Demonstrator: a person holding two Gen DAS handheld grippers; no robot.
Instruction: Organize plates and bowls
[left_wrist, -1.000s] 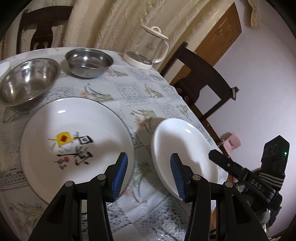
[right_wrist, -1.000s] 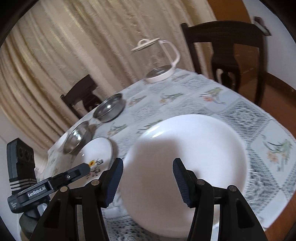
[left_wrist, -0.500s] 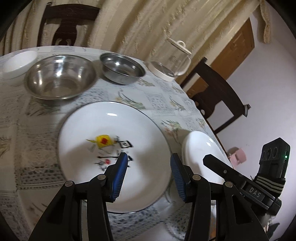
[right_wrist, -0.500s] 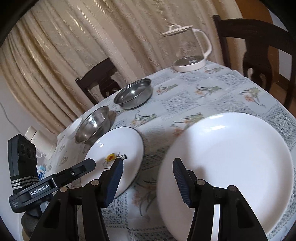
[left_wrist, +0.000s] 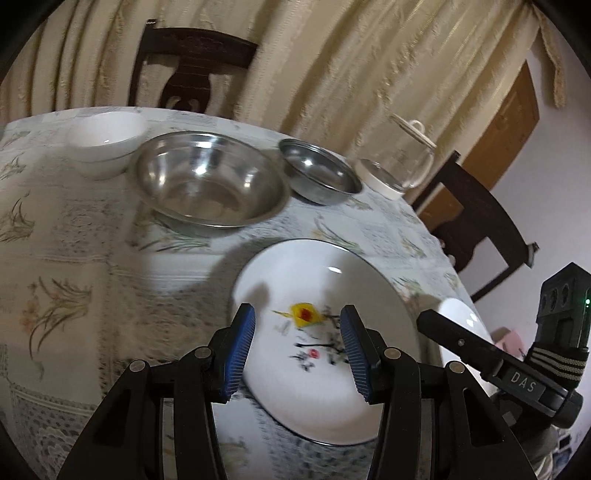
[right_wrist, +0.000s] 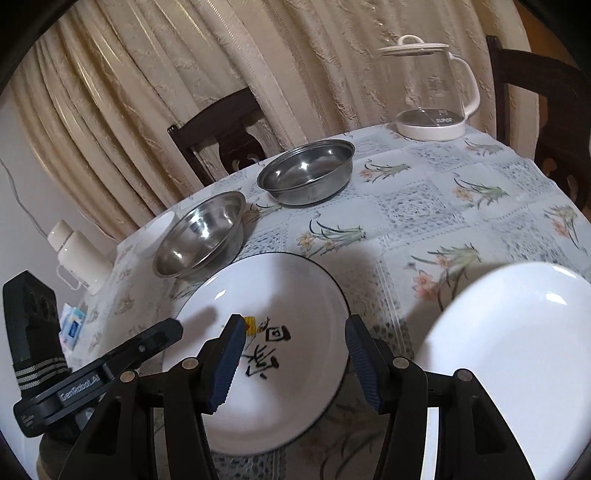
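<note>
A large white plate with a painted design (left_wrist: 325, 295) (right_wrist: 280, 306) lies near the table's front edge. Both grippers hover above it, open and empty: my left gripper (left_wrist: 297, 347) over its near part, my right gripper (right_wrist: 293, 360) likewise. A plain white plate (right_wrist: 517, 350) (left_wrist: 461, 317) lies to its right. Behind stand a deep steel bowl (left_wrist: 208, 184) (right_wrist: 201, 240), a shallower steel bowl (left_wrist: 319, 175) (right_wrist: 306, 173) and a small white bowl (left_wrist: 105, 142) (right_wrist: 155, 236).
A glass kettle (right_wrist: 430, 92) (left_wrist: 402, 162) stands at the back right of the flowered tablecloth (right_wrist: 417, 210). Dark wooden chairs (left_wrist: 188, 70) (right_wrist: 225, 136) ring the table before beige curtains. A white flask (right_wrist: 79, 258) sits at the left edge.
Both views have swung left: the painted plate now lies under both grippers, and the plain plate has slid to the right. The small white bowl has come into the left wrist view.
</note>
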